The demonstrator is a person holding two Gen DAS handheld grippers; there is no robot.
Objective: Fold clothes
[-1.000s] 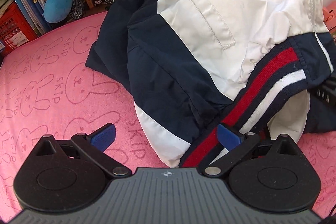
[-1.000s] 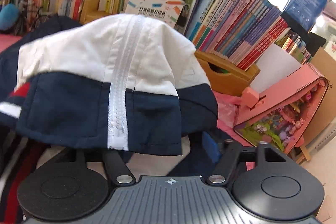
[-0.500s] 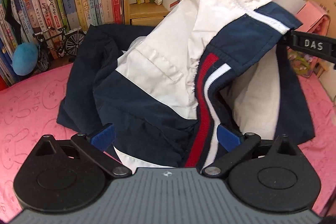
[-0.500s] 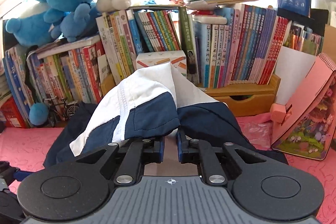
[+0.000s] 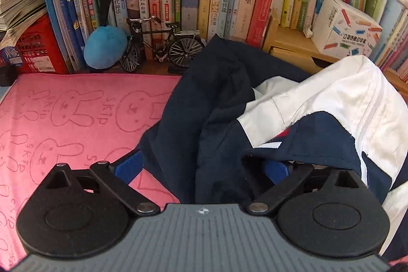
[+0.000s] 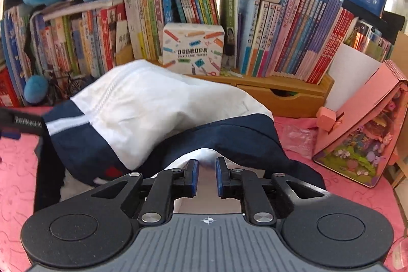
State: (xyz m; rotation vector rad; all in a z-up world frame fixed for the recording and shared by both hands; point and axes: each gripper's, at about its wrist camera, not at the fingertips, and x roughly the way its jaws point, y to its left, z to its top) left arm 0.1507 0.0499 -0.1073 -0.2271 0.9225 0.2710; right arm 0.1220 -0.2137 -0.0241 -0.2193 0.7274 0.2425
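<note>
Left gripper (image 5: 201, 166) tilted steeply downward over the pink towel (image 5: 63, 119), jaws spread wide, navy folds of the jacket (image 5: 221, 103) bunched between them without being pinched. Right gripper (image 6: 206, 176) angled down too, jaws nearly together and opening, a narrow gap over the white lining, pads not pressing cloth. Jacket (image 6: 163, 114) heaped on the towel-covered bench before the bookshelf (image 6: 280, 91): navy and white panels, white zipper, red-and-white stripe, crumpled, one flap draped across the left gripper's right finger
</note>
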